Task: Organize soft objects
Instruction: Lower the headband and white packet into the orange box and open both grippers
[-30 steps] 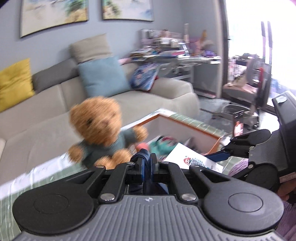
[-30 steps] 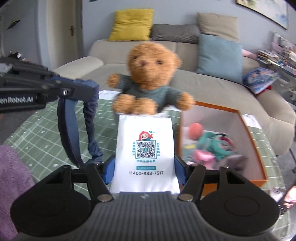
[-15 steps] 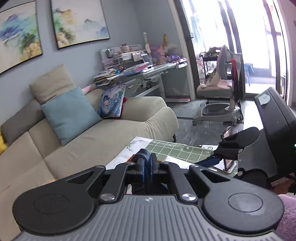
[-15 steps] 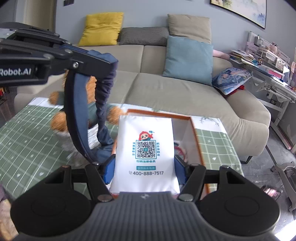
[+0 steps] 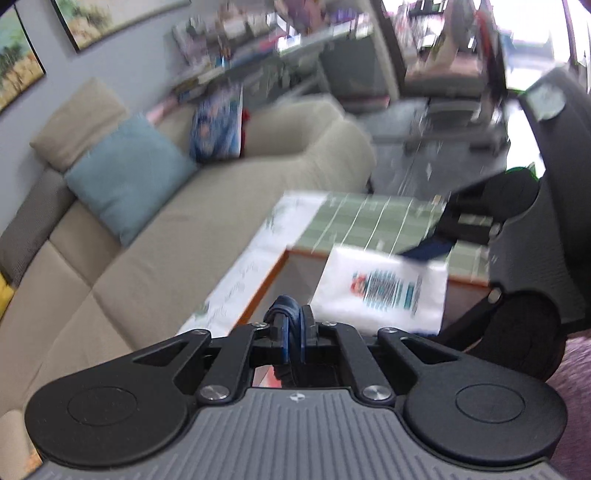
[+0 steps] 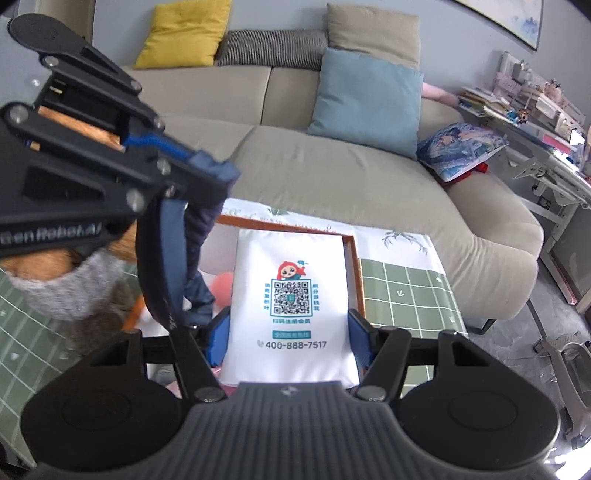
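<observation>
My right gripper [image 6: 290, 325] is shut on a white bag with a QR code [image 6: 290, 295] and holds it over the orange-rimmed box [image 6: 354, 266]. The bag also shows in the left wrist view [image 5: 384, 291]. My left gripper [image 5: 291, 325] is shut on the bag's dark blue handle [image 6: 173, 266] and holds it up above the box's left side. The brown teddy bear [image 6: 55, 273] in a grey-green sweater is partly hidden behind the left gripper at the left. A pink soft ball [image 6: 221, 288] lies inside the box.
The box stands on a green checked tablecloth [image 6: 406, 291]. A beige sofa [image 6: 332, 177] with blue [image 6: 365, 99] and yellow [image 6: 184, 33] cushions runs behind the table. A cluttered desk [image 6: 535, 122] stands at the right.
Both grippers moved the bag further over the box. The left gripper tilted down, so the box and bag came into its view. The bear now sits lower left behind the left gripper.
</observation>
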### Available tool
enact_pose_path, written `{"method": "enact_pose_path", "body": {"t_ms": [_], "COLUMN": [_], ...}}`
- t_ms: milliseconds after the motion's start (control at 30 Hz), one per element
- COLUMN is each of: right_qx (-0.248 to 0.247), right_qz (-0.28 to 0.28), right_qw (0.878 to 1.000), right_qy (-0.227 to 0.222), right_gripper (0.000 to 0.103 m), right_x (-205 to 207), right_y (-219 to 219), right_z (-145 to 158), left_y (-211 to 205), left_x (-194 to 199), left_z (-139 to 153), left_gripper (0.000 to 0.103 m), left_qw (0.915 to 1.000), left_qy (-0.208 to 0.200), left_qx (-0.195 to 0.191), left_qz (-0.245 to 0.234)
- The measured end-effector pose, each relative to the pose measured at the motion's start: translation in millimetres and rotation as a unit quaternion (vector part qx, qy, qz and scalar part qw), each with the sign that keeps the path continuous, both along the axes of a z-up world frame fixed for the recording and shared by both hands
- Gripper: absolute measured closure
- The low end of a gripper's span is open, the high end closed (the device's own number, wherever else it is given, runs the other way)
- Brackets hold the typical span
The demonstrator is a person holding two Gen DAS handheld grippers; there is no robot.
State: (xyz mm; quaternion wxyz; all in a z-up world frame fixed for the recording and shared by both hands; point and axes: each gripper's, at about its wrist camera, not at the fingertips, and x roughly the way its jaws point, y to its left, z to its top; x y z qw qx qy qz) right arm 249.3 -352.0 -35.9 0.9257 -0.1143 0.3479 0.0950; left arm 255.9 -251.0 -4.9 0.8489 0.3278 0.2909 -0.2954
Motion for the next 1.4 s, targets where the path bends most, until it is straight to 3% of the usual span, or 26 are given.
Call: {"method": "enact_pose_path", "body": {"t_ms": [133, 333, 833, 1033, 1200, 1400], "right_qx": [-0.019, -0.048, -0.047, -0.060, -0.068, -0.071], "right_qz": [0.005, 0.017, 0.026, 0.022, 0.020, 0.032], "right_qw": [1.000, 0.998, 0.998, 0.998, 0.997, 0.997], "right_qy": [0.015, 0.036, 0.032, 0.017, 0.008, 0.008], "right_gripper": [0.040, 0.040, 0.036, 0.035, 0.036, 0.036], "right_x": [29.4, 63.6, 99.3, 94.7, 88.3, 73.1], "right_y": [-3.6, -4.5, 3.0, 3.3, 2.3, 6.6], "right_z": [-24.3, -56.9, -75.9, -73.5, -69.4, -61.8], "left_y": [-8.5, -14.2, -7.7, -3.5, 0.2, 3.5], "left_x": [25.1, 52.4, 77.4, 78.0, 76.2, 64.0], "left_z": [-26.3, -50.8, -55.0, -48.7, -40.5, -23.9], "left_gripper": [0.097, 0.097, 0.088, 0.080, 0.067, 0.066], "left_qw": [0.9978, 0.9938, 0.9915, 0.9919, 0.9925, 0.9934], "left_qy": [0.040, 0.071, 0.084, 0.075, 0.067, 0.059], "left_qx": [0.046, 0.072, 0.036, 0.023, 0.008, -0.012], "left_qz": [0.026, 0.047, 0.093, 0.100, 0.102, 0.097]}}
